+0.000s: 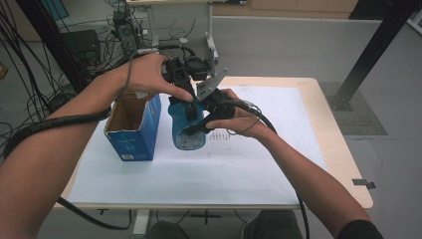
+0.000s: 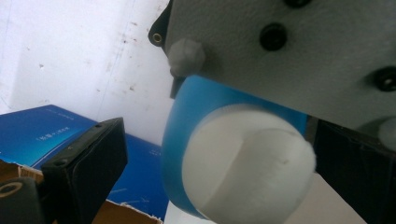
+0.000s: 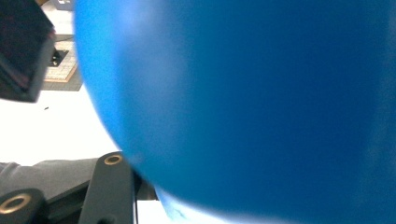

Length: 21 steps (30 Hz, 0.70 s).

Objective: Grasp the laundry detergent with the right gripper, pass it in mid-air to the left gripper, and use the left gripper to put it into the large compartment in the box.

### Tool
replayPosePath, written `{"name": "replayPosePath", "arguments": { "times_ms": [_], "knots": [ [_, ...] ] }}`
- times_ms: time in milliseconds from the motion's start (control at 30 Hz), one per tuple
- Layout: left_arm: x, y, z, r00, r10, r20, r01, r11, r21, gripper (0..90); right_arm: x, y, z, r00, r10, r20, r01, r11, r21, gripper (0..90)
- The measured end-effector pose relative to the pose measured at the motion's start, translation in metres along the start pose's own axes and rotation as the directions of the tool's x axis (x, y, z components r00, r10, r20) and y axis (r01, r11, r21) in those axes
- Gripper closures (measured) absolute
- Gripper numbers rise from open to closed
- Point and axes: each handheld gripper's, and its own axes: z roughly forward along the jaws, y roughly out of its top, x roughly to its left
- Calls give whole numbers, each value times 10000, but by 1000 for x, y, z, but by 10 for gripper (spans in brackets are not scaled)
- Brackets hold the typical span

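A blue cylindrical container (image 1: 188, 134) with a white cap (image 2: 247, 163) is held tilted just above the paper-covered table. My right gripper (image 1: 199, 122) is shut on its blue body, which looms close and blurred as the container (image 3: 257, 102) in the right gripper view, with one black finger (image 3: 18, 51) at the upper left. My left gripper (image 1: 180, 94) is at the capped top end. Its jaws stand on either side of the cap, open, with a gap beside the left finger (image 2: 93, 168). The right gripper's grey plate (image 2: 303, 56) hangs over the cap.
An open blue cardboard box (image 1: 134, 134) stands on the table's left part, right beside the container. White paper (image 1: 278, 149) covers the wooden table (image 1: 343, 164). Cables and equipment lie on the floor beyond the far left edge.
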Motion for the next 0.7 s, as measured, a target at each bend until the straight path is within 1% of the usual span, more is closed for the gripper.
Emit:
{"name": "replayPosePath", "arguments": {
  "times_ms": [33, 100, 167, 200, 367, 433, 467, 533, 633, 700],
  "knots": [
    [0, 0, 0, 10000, 33, 24, -33, 10000, 89, 45, 0, 0, 0, 10000, 3, 4, -3, 10000, 0, 437],
    [0, 1, 1, 10000, 39, 7, -39, 9999, 111, 45, 0, 0, -1, 10000, 4, 16, -4, 10000, 10, 437],
    [-1, 1, 1, 10000, 33, -13, -33, 9999, 117, 45, 1, 0, -1, 10000, 61, -6, -61, 10000, 6, 437],
    [-1, 1, 2, 10000, 49, -3, -49, 10000, 54, 45, 1, 0, -2, 10000, 32, -15, -32, 10000, 5, 437],
    [-1, 1, 2, 10000, 40, -57, -40, 10000, 81, 45, 2, 0, -3, 10000, -23, -2, 23, 10000, -18, 437],
    [-1, 1, 2, 9999, 113, -83, -112, 9999, 120, 45, 3, 1, -4, 10000, -4, 17, 4, 10000, -28, 437],
    [-2, 1, 2, 9999, 63, -85, -63, 10000, 67, 45, 3, 1, -4, 10000, -4, 17, 4, 10000, -28, 437],
    [-2, 1, 2, 9999, 113, -70, -112, 9998, 177, 45, 3, 1, -4, 10000, 21, 26, -21, 10000, -39, 437],
    [-2, 1, 3, 10000, 31, -31, -31, 9999, 118, 45, 3, 1, -5, 10000, 19, 6, -19, 10000, -12, 437],
    [-2, 1, 3, 10000, 75, -24, -75, 9999, 147, 45, 3, 1, -5, 10000, 42, -2, -42, 10000, -12, 437]
  ]
}}
